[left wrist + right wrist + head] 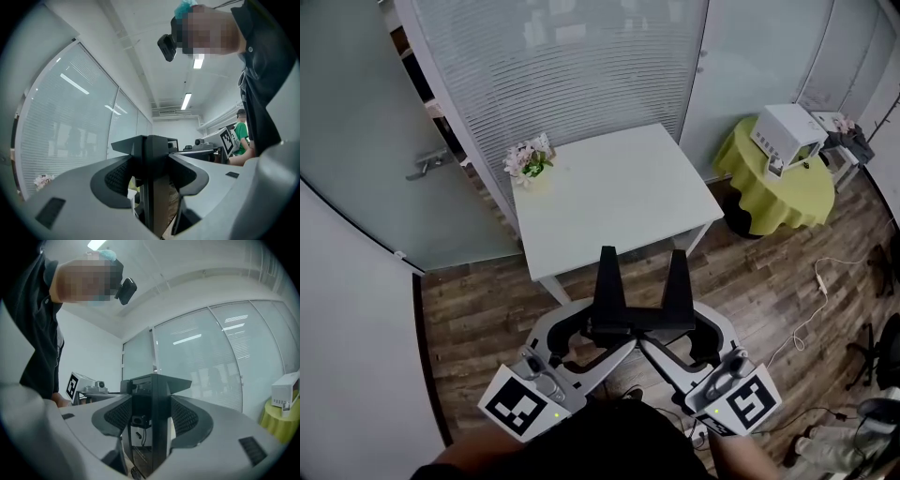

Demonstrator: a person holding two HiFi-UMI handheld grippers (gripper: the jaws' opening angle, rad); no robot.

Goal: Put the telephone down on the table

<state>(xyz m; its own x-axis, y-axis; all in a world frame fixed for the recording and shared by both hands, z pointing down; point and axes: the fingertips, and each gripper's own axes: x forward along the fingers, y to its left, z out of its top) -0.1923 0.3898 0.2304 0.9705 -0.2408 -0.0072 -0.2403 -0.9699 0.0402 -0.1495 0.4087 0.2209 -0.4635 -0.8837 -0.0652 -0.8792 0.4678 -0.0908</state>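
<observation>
The telephone (637, 322) is a black piece with two tapered prongs that point toward the white table (619, 202). It hangs in the air over the wooden floor, short of the table's near edge. My left gripper (605, 330) comes in from the lower left and my right gripper (670, 328) from the lower right, level and facing each other. Each is shut on one end of the black base. In the left gripper view a black slab of the telephone (154, 173) fills the gap between the ribbed pads (117, 178). The right gripper view shows the same slab (150, 418) between its pads (187, 418).
A small bunch of pink flowers (528, 159) stands at the table's far left corner. To the right is a round table under a yellow cloth (773, 187), carrying a white appliance (787, 136). Cables (816, 281) trail over the floor at right. Glass walls with blinds stand behind.
</observation>
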